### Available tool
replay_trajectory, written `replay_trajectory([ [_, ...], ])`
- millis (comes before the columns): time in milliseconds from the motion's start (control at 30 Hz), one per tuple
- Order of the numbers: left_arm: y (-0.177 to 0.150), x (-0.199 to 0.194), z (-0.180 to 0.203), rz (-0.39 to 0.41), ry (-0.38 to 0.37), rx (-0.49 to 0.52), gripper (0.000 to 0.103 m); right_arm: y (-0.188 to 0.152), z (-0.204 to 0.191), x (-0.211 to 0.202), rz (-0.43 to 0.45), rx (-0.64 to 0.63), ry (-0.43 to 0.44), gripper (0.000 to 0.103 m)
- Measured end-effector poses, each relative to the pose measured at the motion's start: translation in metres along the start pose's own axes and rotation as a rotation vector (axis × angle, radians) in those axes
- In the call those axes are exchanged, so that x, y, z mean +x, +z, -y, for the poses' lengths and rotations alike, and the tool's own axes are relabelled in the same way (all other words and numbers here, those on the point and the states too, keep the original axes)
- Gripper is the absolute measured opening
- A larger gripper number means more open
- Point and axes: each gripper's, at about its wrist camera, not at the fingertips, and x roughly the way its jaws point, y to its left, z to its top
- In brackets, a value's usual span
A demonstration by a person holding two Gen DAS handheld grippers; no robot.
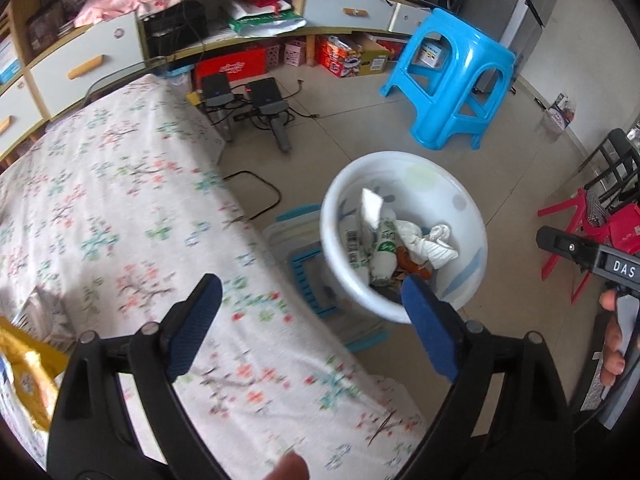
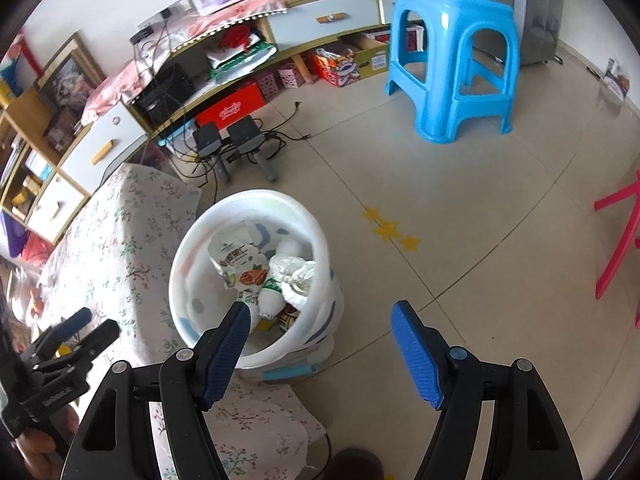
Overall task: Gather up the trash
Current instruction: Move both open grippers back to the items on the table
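A white plastic basin [image 1: 404, 160] [image 2: 188, 264] stands on the floor beside the table's edge. It holds trash: a white and green bottle [image 1: 384, 252], crumpled tissue [image 1: 434, 246] [image 2: 298, 280], a printed snack packet [image 2: 240, 264] and a white paper scrap [image 1: 372, 206]. My left gripper [image 1: 312, 286] is open and empty, over the edge of the floral tablecloth [image 1: 120, 200], its right finger in front of the basin's near rim. My right gripper [image 2: 320, 310] is open and empty above the basin's near right side. A yellow packet [image 1: 24, 364] lies on the table at the far left.
The basin rests on a blue-trimmed box [image 1: 316, 280]. A blue plastic stool [image 1: 452, 80] [image 2: 452, 60] stands on the tiled floor behind it. Black chargers with cables [image 1: 248, 96] lie by the low cabinet [image 1: 80, 68]. Red furniture [image 1: 580, 220] is at the right.
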Motion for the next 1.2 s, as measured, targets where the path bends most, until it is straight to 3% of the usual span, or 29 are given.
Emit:
replay_trajectory([
  [267,-0.018,-0.034,-0.037,0.045,0.062,-0.037,0.097,-0.009,-0.046,-0.007,0.033,-0.074,-0.012,0.092],
  [333,-0.024,-0.044,-0.048,0.060,0.081,-0.053,0.100,-0.010,-0.057,-0.009,0.032,-0.074,0.023,0.103],
  [667,-0.051,-0.094,-0.104,0.132,0.157,-0.133,0.102,-0.024,-0.124,-0.005,0.027,-0.209,0.022,0.103],
  [800,-0.061,-0.111,-0.132,0.158,0.231,-0.178,0.102,-0.030,-0.145,-0.002,0.019,-0.242,0.040,0.103],
  [1000,-0.073,-0.126,-0.179,0.132,0.348,-0.273,0.102,-0.036,-0.185,0.001,0.019,-0.277,0.086,0.103],
  [1200,-0.086,-0.137,-0.225,0.140,0.426,-0.341,0.102,-0.044,-0.232,0.010,-0.005,-0.338,0.117,0.103],
])
